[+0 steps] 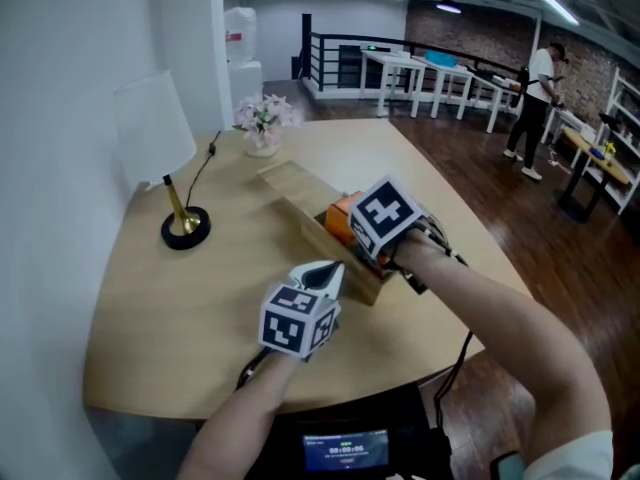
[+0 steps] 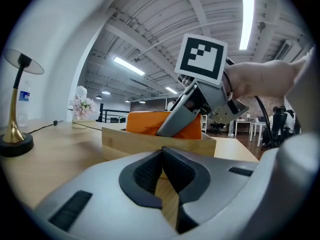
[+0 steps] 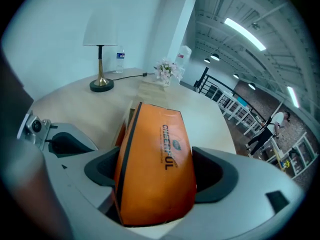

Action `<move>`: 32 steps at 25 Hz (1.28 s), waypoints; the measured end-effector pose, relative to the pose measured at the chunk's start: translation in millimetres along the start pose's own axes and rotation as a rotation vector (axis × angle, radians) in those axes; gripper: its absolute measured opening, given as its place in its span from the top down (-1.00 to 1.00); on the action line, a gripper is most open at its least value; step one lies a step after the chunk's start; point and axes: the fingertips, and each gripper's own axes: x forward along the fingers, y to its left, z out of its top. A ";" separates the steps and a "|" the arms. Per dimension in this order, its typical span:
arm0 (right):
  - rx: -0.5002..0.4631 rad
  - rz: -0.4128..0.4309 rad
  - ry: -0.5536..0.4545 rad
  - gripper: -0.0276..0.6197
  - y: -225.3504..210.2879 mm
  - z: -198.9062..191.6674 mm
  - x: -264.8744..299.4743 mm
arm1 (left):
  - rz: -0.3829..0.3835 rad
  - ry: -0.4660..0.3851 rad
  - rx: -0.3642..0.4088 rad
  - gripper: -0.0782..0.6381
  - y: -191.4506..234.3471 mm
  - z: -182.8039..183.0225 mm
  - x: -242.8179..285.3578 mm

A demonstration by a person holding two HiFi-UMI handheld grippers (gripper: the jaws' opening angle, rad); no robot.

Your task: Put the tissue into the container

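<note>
An orange tissue pack (image 1: 340, 216) stands on edge inside the long wooden box (image 1: 295, 190) on the round table. My right gripper (image 1: 352, 232) reaches down into the box around the pack. In the right gripper view the tissue pack (image 3: 160, 144) fills the gap of the right gripper (image 3: 152, 173), whose pads sit close at either side without visibly squeezing it. My left gripper (image 1: 328, 270) rests just in front of the box's near end. The left gripper (image 2: 161, 156) has its pads together with nothing between them; beyond it the wooden box (image 2: 150, 140) and the tissue pack (image 2: 142, 123) show.
A gold-based lamp (image 1: 181, 220) with a white shade stands at the table's left, its cable trailing toward a vase of pink flowers (image 1: 262, 125) at the back. The table's front edge (image 1: 300, 403) is close to me. A person (image 1: 533, 103) stands far off at the right.
</note>
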 end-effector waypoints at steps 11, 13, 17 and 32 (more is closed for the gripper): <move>0.063 0.080 -0.224 -0.49 -19.3 15.7 -40.3 | -0.022 0.000 0.005 0.77 -3.5 0.3 -0.3; 0.097 0.093 -0.272 -0.49 -32.3 7.1 -50.7 | -0.028 -0.001 0.007 0.77 -4.0 0.7 -0.2; 0.251 0.149 -0.364 -0.49 -63.2 -28.5 -53.7 | -0.026 -0.003 0.008 0.76 -4.6 1.8 -1.7; 0.305 0.182 -0.518 0.51 -83.2 -96.9 21.9 | 0.052 -0.015 0.004 0.76 62.0 -3.6 -59.3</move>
